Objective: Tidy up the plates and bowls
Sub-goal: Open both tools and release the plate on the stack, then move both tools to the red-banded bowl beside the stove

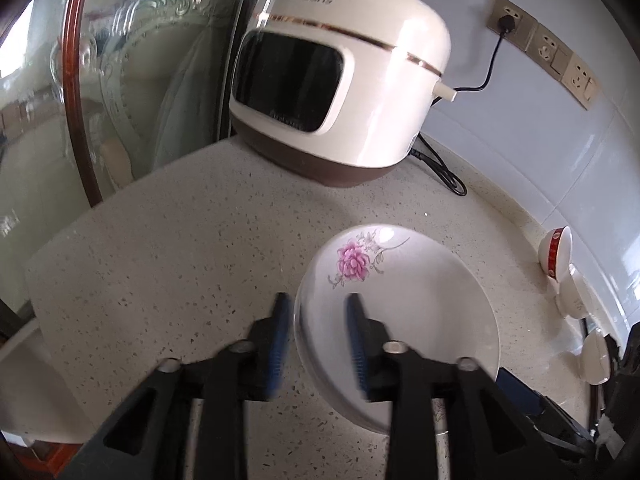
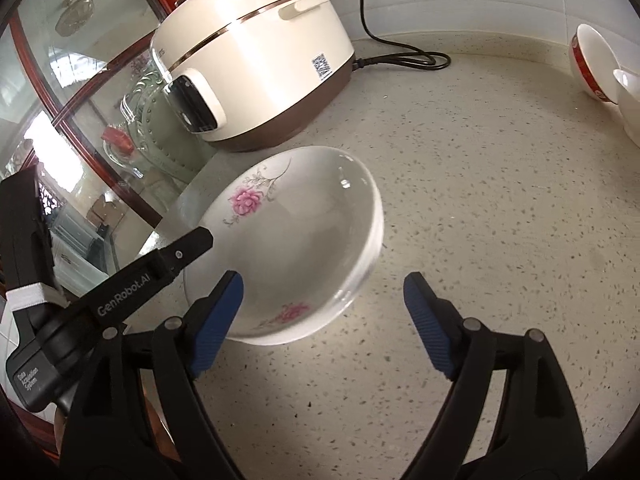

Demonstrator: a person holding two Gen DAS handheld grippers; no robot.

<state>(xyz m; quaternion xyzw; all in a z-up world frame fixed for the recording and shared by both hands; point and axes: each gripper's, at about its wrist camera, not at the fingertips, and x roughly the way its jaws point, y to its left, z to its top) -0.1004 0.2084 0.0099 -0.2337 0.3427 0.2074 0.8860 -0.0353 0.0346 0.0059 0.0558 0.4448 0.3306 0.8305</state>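
A white plate with pink flowers (image 1: pixel 404 312) hangs tilted over the speckled counter (image 1: pixel 180 240). My left gripper (image 1: pixel 318 312) straddles its left rim, one blue pad on each side, and holds it up; the gap looks wider than the rim. In the right wrist view the same plate (image 2: pixel 296 240) is tilted, with the left gripper's finger at its left edge. My right gripper (image 2: pixel 324 292) is open and empty, just in front of the plate's near rim. A red-banded white bowl (image 2: pixel 592 64) lies on its side at the far right.
A cream rice cooker (image 1: pixel 340 80) stands at the back of the counter, its black cord (image 1: pixel 444 168) running to wall sockets (image 1: pixel 548 48). More white bowls (image 1: pixel 576 292) lie along the tiled wall. A glass cabinet door (image 1: pixel 120 80) bounds the left side.
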